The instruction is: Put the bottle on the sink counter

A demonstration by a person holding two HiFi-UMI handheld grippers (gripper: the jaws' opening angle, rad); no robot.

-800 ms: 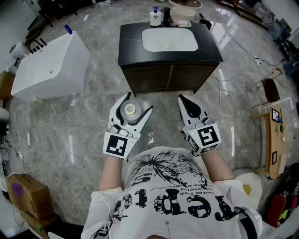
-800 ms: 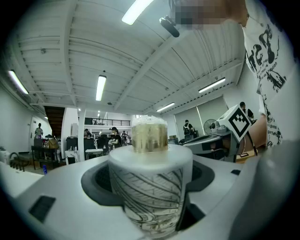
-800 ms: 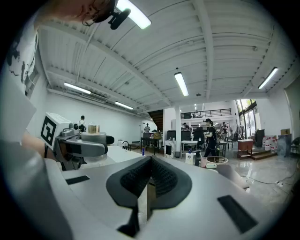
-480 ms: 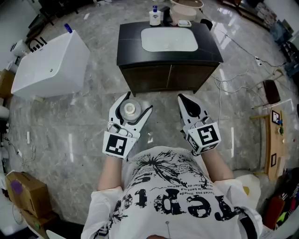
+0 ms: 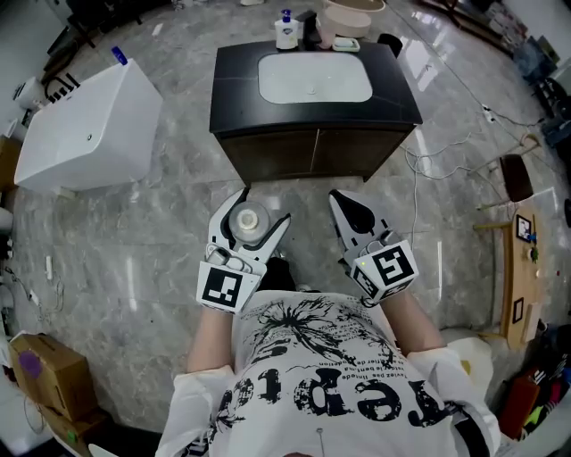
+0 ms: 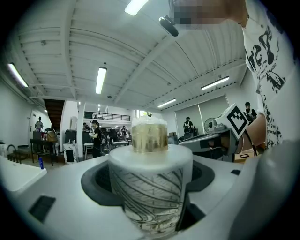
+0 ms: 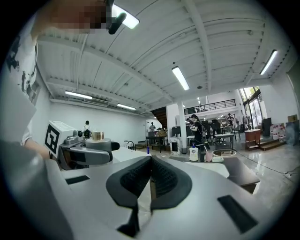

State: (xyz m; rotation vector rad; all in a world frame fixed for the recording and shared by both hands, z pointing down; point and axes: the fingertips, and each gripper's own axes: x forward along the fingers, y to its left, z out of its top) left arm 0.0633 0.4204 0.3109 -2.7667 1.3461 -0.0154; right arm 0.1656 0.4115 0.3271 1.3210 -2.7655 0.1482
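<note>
My left gripper [image 5: 252, 218] is shut on a white bottle [image 5: 248, 215] with a gold cap, held upright between its jaws. In the left gripper view the bottle [image 6: 151, 187] fills the middle, its patterned wall pressed by the dark pads. My right gripper [image 5: 351, 211] is shut with nothing between its jaws; its pads meet in the right gripper view [image 7: 150, 176]. Both grippers hover over the marble floor just in front of the dark sink counter [image 5: 235, 85] with its white basin [image 5: 314, 78].
A soap bottle [image 5: 285, 31], a bowl [image 5: 350, 18] and a soap dish stand at the counter's back edge. A white bathtub [image 5: 80, 129] stands to the left. Cables and a small wooden table [image 5: 519, 268] lie on the right, a cardboard box [image 5: 40, 373] at the lower left.
The view has shifted closer to the counter and slightly right. Both grippers keep their hold and pose, the left one still carrying the bottle.
</note>
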